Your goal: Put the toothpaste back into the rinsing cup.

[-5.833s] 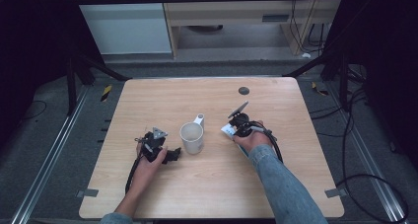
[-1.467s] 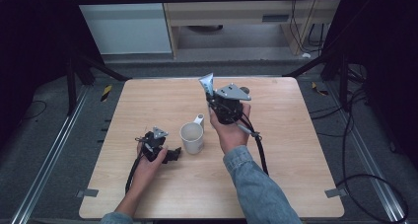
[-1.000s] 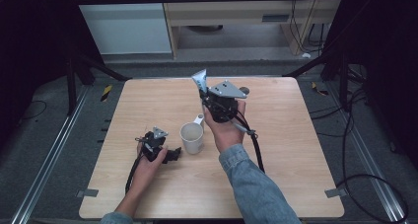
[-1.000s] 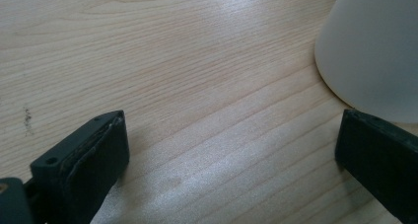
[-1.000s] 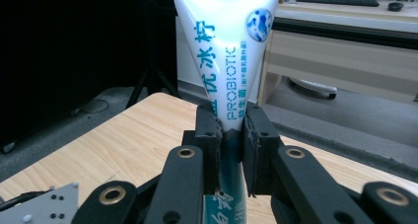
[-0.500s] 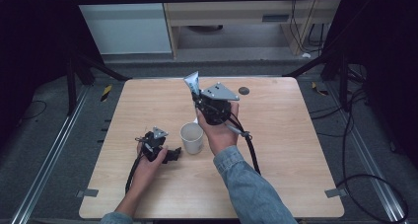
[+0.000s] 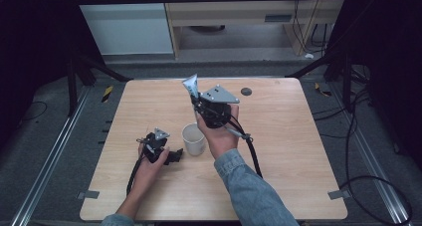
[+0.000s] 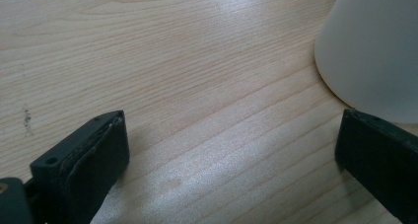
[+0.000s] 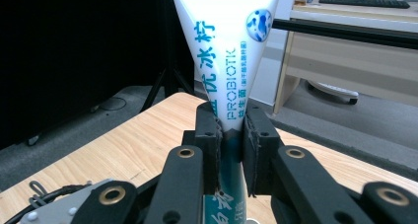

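Since the earliest frame, right claw [image 7: 198, 102] has come up off the desk [image 7: 298, 136] with the tube [image 7: 190, 84] and shifted left over the last second; it is now raised above the cup [image 7: 193, 138]. Left claw [image 7: 171, 155] is unmoved.

Right claw pinches the tube [image 9: 227, 61] low on its body, jaws pressed against both sides; flat crimped end points up and away, print reads "PROBIOTIK". Cap end sits below the jaws, towards the cup.

Left claw rests low on the desk, just left of the cup, jaws spread with bare wood between them. Cup [image 8: 374, 51] stands upright just beyond one jaw tip. Small dark disc [image 7: 246, 91] lies near the far edge.
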### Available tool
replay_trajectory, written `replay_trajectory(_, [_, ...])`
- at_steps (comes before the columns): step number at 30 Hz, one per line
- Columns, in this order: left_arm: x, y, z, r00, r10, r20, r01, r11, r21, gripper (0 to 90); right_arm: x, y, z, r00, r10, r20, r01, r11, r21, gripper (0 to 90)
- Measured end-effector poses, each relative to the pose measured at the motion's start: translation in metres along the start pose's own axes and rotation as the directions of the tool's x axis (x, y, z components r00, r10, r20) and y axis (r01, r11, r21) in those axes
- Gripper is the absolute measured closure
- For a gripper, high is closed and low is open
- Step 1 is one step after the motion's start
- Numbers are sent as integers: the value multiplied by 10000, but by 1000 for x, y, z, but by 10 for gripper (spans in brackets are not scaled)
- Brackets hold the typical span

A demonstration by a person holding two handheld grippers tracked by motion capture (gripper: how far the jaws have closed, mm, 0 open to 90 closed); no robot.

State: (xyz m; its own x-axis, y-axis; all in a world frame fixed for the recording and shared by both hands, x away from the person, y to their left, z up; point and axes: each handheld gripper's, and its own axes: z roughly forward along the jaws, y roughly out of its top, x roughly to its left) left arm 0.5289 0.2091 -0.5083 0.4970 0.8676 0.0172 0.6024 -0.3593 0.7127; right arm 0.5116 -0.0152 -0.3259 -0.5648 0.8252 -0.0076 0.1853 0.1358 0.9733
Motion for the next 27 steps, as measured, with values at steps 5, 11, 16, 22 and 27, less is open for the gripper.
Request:
replay_trajectory(5, [0,0,0,10000,14,0,-14,10000,-1,0,3,-3,3,9999,112,-112,-111,9999,46,790])
replay_trajectory(11, [0,0,0,10000,13,8,-13,10000,-6,0,5,-7,7,9995,238,-213,-236,9997,83,790])
replay_trajectory(16, [0,0,0,10000,21,1,-21,10000,-29,0,8,-13,13,9990,339,-289,-334,9992,197,791])
replay_trajectory(22, [0,0,0,10000,18,-2,-18,10000,-32,0,10,-27,21,9981,546,-293,-533,9976,444,790])
replay_trajectory(27, [0,0,0,10000,14,-5,-14,10000,-36,0,9,-38,24,9974,681,-228,-666,9960,599,790])
